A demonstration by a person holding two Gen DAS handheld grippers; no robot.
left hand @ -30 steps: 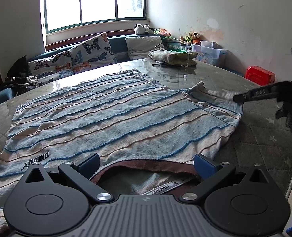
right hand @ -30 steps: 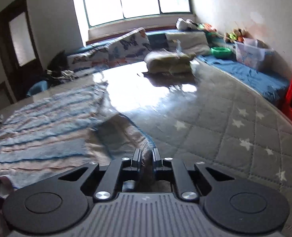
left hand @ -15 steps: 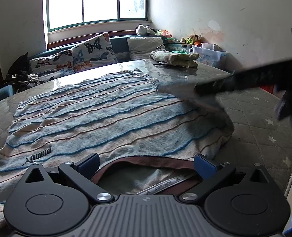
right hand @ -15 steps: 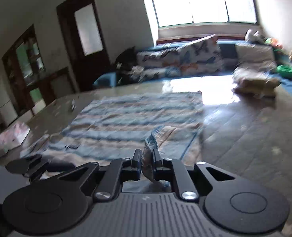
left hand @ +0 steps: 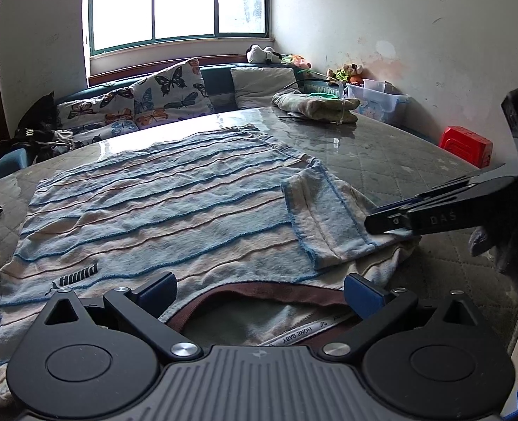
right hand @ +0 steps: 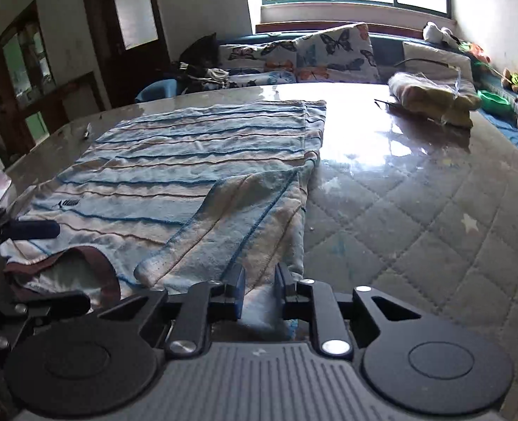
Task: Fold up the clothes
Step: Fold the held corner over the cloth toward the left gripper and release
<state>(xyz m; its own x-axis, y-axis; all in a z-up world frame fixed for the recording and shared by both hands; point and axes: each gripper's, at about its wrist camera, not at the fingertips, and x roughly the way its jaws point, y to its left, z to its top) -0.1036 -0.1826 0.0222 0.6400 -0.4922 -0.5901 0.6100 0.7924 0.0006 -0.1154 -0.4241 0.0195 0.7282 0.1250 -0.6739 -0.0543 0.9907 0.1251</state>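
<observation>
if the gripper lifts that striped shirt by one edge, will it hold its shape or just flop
Probably flop: the striped shirt lies wrinkled, its sleeve already draped back over the body. It looks like light, soft knit. On the glossy table it may slide when tugged.

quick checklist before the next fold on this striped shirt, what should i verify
1. Right sleeve folded over the shirt body: ok.
2. Right gripper has let go: cannot tell; its fingers stand a little apart with cloth between them.
3. Left gripper open and free: ok, at the collar, holding nothing.
4. Left sleeve folded in: not ok; it spreads out at the near left.
5. Body lying flat: ok, small wrinkles only.
6. Bundle on the table clear of the shirt: ok.
</observation>
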